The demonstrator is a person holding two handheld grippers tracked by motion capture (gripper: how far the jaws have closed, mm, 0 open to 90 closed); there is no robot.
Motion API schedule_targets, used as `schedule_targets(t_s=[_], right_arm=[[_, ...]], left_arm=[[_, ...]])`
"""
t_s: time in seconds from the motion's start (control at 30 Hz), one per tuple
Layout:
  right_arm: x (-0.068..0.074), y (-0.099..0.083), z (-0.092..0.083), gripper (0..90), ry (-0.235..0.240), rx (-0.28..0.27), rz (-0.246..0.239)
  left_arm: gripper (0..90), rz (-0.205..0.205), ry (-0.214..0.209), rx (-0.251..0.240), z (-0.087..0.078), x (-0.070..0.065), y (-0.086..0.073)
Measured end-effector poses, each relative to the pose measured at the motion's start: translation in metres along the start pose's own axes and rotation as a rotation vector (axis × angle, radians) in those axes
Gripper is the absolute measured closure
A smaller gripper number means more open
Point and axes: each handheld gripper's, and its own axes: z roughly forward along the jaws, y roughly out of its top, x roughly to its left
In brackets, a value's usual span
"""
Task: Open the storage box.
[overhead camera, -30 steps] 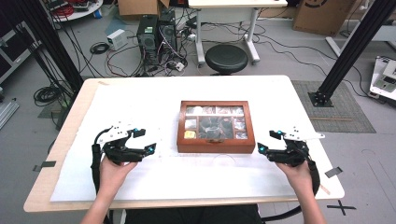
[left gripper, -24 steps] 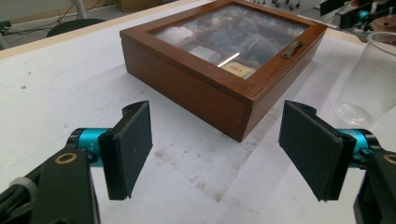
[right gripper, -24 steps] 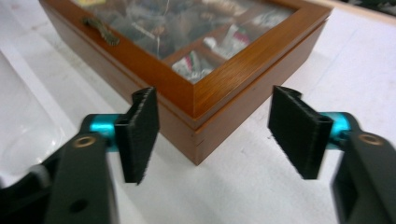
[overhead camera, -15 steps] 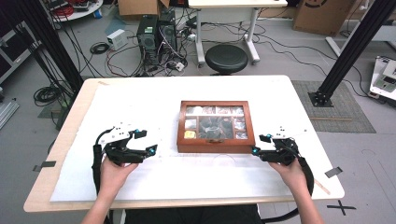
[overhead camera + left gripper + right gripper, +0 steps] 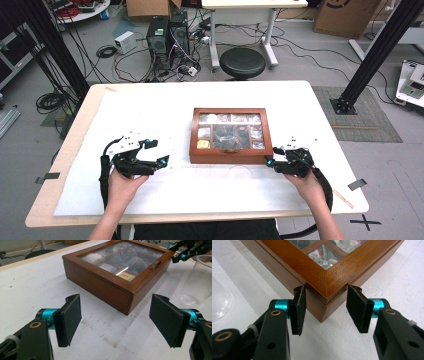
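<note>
The right gripper [image 5: 325, 308] is closing its fingers around the glass-lidded wooden box's [image 5: 228, 135] near corner, apparently to steady it, while the left gripper's [image 5: 117, 320] fingers are standing wide apart over the bench [image 5: 150, 115].

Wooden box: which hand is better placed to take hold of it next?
Probably the right. The right tongs, which have just been closing, straddle the wooden box at its near corner; the left tongs stand open, short of it.
</note>
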Motion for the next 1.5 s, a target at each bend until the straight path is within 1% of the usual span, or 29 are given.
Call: schedule_targets(t_s=[0.17,0.2,0.23,0.4,0.57,0.73,0.8,0.87,1.0,1.03,1.07,1.1,1.17,1.27,1.37,1.4,1.5], right_arm=[[0.001,0.001,0.0,52.4,-0.009,0.006,-0.006],[0.003,0.002,-0.001,53.4,-0.022,0.011,-0.017],[0.003,0.002,-0.001,53.4,-0.022,0.011,-0.017],[0.004,0.002,-0.005,55.4,-0.054,-0.019,-0.022],[0.005,0.003,-0.007,55.5,-0.067,-0.035,-0.02],[0.005,0.005,-0.01,55.4,-0.078,-0.062,-0.005],[0.005,0.005,-0.011,52.5,-0.083,-0.072,0.01],[0.005,0.005,-0.011,52.4,-0.084,-0.073,0.015],[0.005,0.008,-0.015,51.1,-0.099,-0.103,0.023],[0.005,0.008,-0.015,51.1,-0.099,-0.103,0.023],[0.005,0.01,-0.017,51.3,-0.106,-0.124,0.024],[0.005,0.01,-0.017,51.3,-0.106,-0.124,0.024],[0.004,0.012,-0.02,52.8,-0.108,-0.145,0.019],[0.002,0.015,-0.022,52.8,-0.106,-0.16,0.019],[0.001,0.016,-0.023,52.8,-0.102,-0.173,0.027],[0.001,0.017,-0.024,52.7,-0.1,-0.18,0.036],[0.0,0.02,-0.025,52.6,-0.106,-0.189,0.035]], left_arm=[[25.7,0.002,-0.002,0.001,0.001,-0.001,0.0],[25.7,0.002,-0.003,0.002,0.001,-0.001,0.0],[25.7,0.002,-0.003,0.002,0.001,-0.001,0.0],[25.7,-0.003,-0.003,0.001,0.001,-0.002,0.0],[25.7,0.001,-0.007,0.003,0.001,-0.002,0.0],[25.7,-0.002,-0.009,0.0,0.001,-0.002,0.001],[25.7,-0.004,-0.012,-0.003,0.002,-0.002,0.001],[25.7,-0.004,-0.014,-0.003,0.001,-0.002,0.001],[25.7,-0.006,-0.018,-0.004,0.001,-0.002,0.001],[25.7,-0.006,-0.018,-0.004,0.001,-0.002,0.001],[25.7,-0.008,-0.018,-0.005,0.001,-0.002,0.001],[25.7,-0.009,-0.019,-0.006,0.001,-0.002,0.001],[25.7,-0.01,-0.02,-0.008,0.001,-0.002,0.001],[25.7,-0.011,-0.018,-0.007,0.001,-0.002,0.001],[25.7,-0.011,-0.018,-0.009,0.001,-0.002,0.001],[25.7,-0.011,-0.018,-0.009,0.0,-0.002,0.001],[25.7,-0.012,-0.016,-0.008,0.0,-0.002,0.002]])
